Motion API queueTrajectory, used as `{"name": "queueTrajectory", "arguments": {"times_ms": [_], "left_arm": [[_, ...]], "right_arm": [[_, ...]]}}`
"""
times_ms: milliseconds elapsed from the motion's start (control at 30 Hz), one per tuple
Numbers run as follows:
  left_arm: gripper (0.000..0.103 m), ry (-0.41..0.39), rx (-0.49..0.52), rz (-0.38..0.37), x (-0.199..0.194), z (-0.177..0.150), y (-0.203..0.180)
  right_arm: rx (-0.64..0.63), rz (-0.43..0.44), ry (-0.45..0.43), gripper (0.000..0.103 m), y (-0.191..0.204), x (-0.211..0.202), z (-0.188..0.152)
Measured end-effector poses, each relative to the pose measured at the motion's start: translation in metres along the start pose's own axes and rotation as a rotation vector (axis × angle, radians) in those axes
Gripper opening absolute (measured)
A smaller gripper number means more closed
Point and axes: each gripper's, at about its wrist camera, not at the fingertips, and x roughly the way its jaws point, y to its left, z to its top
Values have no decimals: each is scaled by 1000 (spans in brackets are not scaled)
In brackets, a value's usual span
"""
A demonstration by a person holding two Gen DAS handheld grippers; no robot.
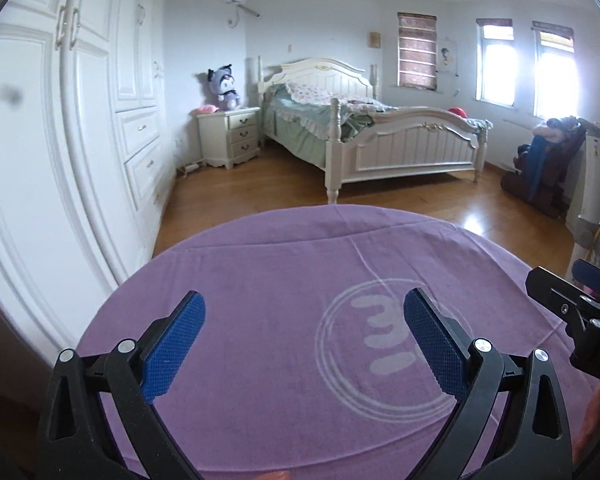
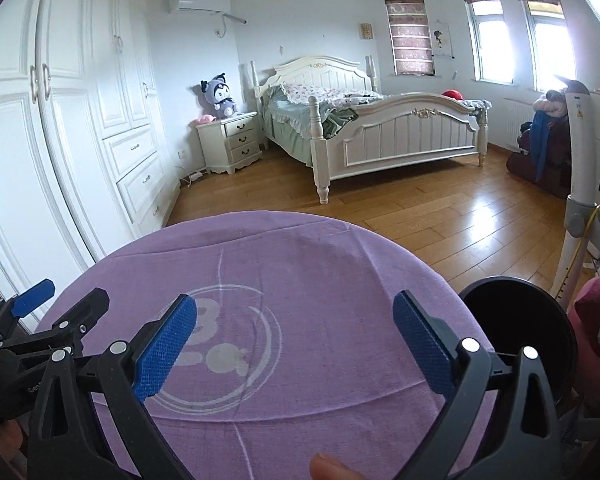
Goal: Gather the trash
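Note:
My left gripper is open over a table covered by a purple cloth, with nothing between its blue pads. Beside it my right gripper also stands wide open and empty above the same cloth. Each gripper shows at the edge of the other's view: the right gripper at the far right, the left gripper at the far left. A black round container sits just off the table's right side. I see no trash on the cloth. A fingertip shows at the bottom edge.
This is a bedroom with a wooden floor. White wardrobes line the left wall. A white bed and a nightstand with a plush toy stand at the back. A white stand and piled bags are on the right.

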Motion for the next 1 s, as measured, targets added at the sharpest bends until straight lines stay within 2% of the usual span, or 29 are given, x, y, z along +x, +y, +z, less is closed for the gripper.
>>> {"name": "queueTrajectory", "arguments": {"times_ms": [200,467,700,1000], "left_arm": [[98,-10,-17,30,-6,-6,16],[98,-11,-61,29,-10,-10,33],[98,-5,-61,21,-8,-10,34],[98,16,-43,36,-3,-10,28]], "right_arm": [[-41,-34,-42,97,15,-8,-6],[-75,-45,-53,97,24,-13,-11],[-94,-48,-77,97,31,-12,-11],[-78,-44,-62,97,30,-9,-11]]}}
